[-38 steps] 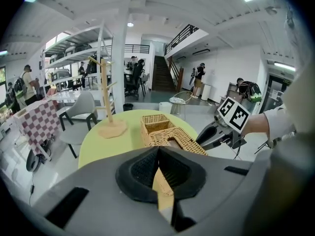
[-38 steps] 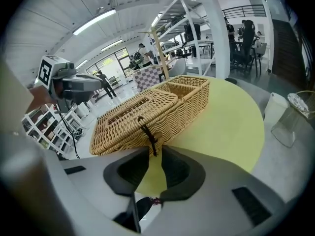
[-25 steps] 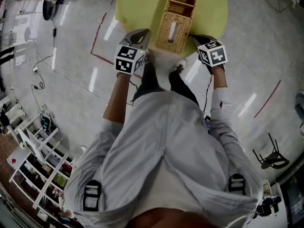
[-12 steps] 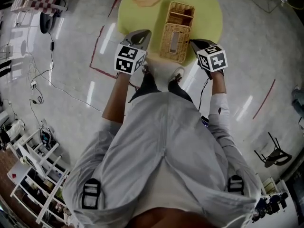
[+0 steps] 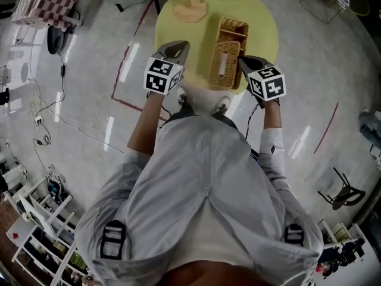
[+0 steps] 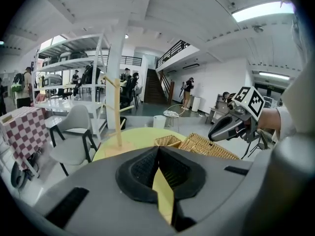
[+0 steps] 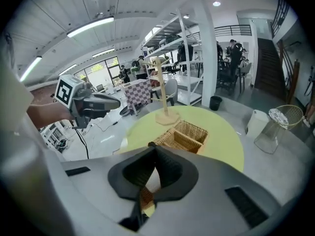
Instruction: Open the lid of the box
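Fingers (image 6: 140,168) of left gripper (image 6: 158,148) and right gripper (image 7: 153,146) sit pressed together, empty (approach step, box lid (image 5: 221,69) upper centre), so the next move probably requires parting jaws to grip it.

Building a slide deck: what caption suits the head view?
Person at a yellow table, shut left gripper and right gripper either side of a wicker box.

The box (image 5: 225,64) lies on the table (image 5: 262,18) at its near edge, lengthwise from near to far. The stand (image 5: 189,8) is behind and left of it, by the far-left edge. The left gripper (image 5: 177,47) is left of the box, the right gripper (image 5: 244,61) just beside its right side.
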Tool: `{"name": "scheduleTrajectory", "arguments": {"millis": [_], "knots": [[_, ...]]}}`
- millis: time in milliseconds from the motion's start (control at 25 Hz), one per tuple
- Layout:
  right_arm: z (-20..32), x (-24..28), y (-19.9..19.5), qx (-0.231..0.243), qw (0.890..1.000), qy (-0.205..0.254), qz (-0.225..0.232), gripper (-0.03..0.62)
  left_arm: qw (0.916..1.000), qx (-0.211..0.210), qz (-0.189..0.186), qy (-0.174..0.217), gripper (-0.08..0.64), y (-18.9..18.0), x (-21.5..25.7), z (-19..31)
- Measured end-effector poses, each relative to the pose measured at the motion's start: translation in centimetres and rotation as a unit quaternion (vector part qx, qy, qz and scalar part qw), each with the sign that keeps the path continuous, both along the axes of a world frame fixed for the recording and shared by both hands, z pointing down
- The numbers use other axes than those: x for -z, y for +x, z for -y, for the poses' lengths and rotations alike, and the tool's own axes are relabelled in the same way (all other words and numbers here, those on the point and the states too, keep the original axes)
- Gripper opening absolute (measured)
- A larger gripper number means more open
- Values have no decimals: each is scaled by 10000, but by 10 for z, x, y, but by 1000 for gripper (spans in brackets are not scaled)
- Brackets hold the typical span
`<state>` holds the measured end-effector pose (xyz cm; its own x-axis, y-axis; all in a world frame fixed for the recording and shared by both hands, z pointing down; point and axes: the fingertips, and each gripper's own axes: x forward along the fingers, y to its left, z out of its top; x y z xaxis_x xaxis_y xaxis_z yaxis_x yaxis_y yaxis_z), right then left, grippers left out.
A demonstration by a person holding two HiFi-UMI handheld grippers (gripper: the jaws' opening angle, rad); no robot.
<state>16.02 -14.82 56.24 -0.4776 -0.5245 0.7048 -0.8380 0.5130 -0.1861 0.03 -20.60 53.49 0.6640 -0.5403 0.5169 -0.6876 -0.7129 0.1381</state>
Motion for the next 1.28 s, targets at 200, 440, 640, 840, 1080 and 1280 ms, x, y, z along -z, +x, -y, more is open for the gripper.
{"name": "scheduleTrajectory", "arguments": {"millis": [200,440,640,840,1080,1280], "knots": [[8,16,-24,-51,9999,127,47,23,9998,-71,-174,5,29,-10,4,14],[20,26,-51,23,9998,201,47,23,9993,-95,-364,24,29,-25,8,22],[37,21,-92,278,9994,195,-89,23,9992,68,-403,-42,28,-63,-1,30],[49,10,-132,621,9979,121,-159,23,9992,136,-346,-175,29,-88,-15,29],[61,-20,-177,1085,9933,-86,-390,23,9987,233,-274,-349,28,-120,-37,31],[68,-58,-192,1249,9901,-404,-497,23,9981,357,-225,-446,28,-136,-52,33]]}}
